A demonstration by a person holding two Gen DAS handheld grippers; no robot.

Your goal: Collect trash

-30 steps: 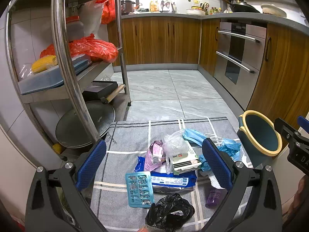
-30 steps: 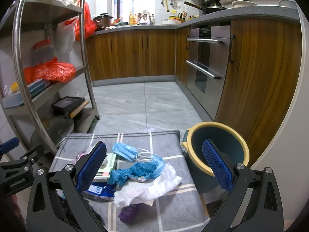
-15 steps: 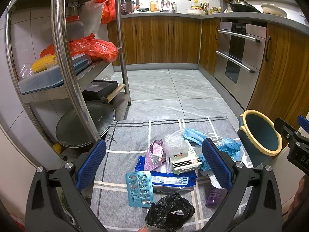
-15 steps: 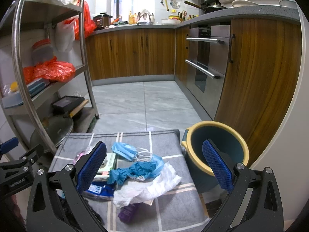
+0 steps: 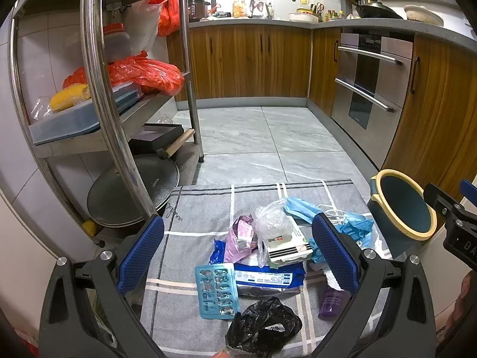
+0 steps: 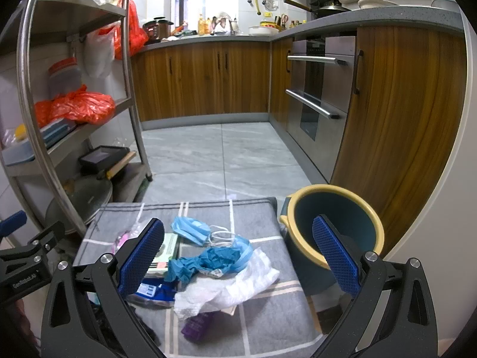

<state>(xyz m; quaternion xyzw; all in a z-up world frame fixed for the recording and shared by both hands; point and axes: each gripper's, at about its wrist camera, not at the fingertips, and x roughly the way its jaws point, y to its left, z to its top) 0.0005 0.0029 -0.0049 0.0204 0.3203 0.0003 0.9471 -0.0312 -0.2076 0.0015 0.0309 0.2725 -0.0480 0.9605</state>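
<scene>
The job has not started, I think. All the trash (image 5: pixel 262 256) sits in a pile on the gray mat (image 5: pixel 202 208). The bin (image 6: pixel 331 232) beside it looks empty. The left tool (image 5: pixel 238 250) and right tool (image 6: pixel 238 253) are both wide apart, holding nothing.

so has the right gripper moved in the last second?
No. In the right wrist view the bin and the blue face mask sit at the same spots relative to the right gripper as before; jaws open.
</scene>
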